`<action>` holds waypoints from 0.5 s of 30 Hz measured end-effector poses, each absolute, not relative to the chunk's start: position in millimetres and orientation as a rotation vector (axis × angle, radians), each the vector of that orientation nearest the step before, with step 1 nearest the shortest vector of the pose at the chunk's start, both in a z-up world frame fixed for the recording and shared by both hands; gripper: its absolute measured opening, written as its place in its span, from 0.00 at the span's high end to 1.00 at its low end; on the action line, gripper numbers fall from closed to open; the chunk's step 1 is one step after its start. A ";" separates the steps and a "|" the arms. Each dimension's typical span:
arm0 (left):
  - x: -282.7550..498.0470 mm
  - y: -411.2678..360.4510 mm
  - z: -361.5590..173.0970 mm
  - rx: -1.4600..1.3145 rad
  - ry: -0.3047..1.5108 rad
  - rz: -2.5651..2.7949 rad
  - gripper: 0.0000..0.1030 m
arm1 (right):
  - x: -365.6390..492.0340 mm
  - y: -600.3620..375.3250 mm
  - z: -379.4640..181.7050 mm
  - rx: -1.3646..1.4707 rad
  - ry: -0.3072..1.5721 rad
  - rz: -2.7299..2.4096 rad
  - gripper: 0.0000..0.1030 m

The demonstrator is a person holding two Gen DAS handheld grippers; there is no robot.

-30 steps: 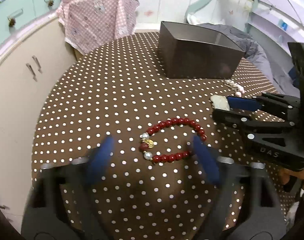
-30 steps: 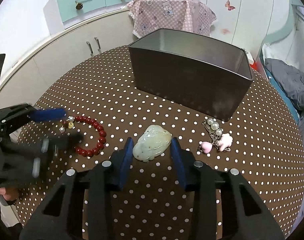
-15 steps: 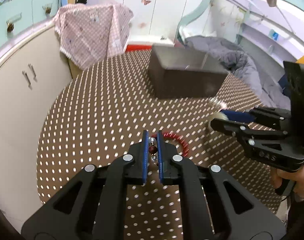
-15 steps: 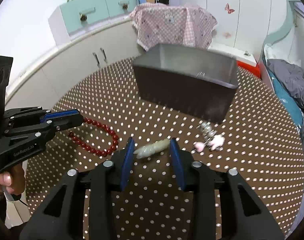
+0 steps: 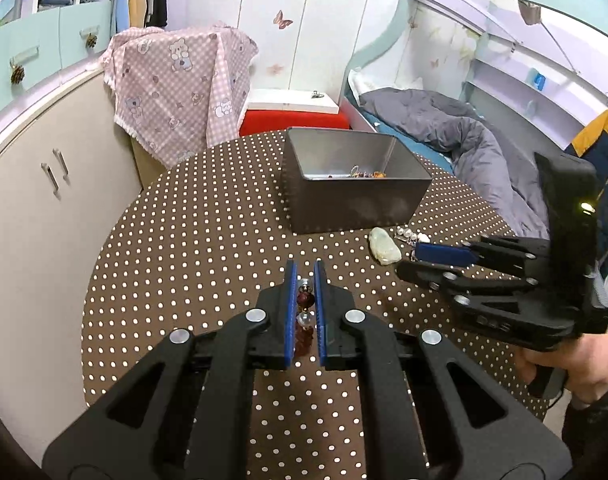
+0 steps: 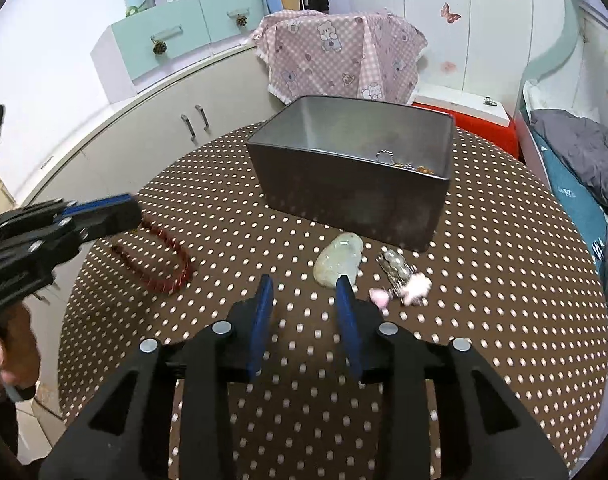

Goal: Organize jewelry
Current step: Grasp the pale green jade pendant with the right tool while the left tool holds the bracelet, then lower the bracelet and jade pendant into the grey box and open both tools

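Left wrist: bracelet (image 5: 305, 300) between jaws (clamped)

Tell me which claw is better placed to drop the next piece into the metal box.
Left. The left claw is shut on the red bead bracelet, ready to carry it to the metal box. The right claw is opening, nothing between its pads, with the jade pendant on the table.

We see a round table with a brown dotted cloth (image 6: 483, 320), and on its far part stands a grey rectangular metal box (image 6: 355, 200) with some small jewelry (image 6: 399, 162) in its right end. Before the box lie a pale jade carved pendant (image 6: 337, 260) and, just to its right, a pearl-and-pink charm piece (image 6: 403, 280). Well to the left lies a red bead bracelet (image 6: 160, 260). Behind the table stands a pink checked cloth-covered piece (image 6: 339, 56).
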State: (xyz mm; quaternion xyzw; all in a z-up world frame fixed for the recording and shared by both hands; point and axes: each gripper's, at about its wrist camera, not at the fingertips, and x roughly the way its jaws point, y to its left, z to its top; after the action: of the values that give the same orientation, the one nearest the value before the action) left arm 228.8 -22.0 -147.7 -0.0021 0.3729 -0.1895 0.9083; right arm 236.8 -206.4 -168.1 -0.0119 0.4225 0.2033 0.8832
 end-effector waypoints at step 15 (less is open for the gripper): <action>235.0 -19.5 -127.5 -0.034 0.719 -0.404 0.92 | 242.2 -207.1 -175.8 -0.046 0.884 0.404 0.73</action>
State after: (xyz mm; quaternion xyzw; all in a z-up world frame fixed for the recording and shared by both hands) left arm 235.0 -19.5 -127.5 -0.0163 0.3496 -0.1962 0.9160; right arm 242.2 -207.1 -175.8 -0.0219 0.4247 0.1940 0.8841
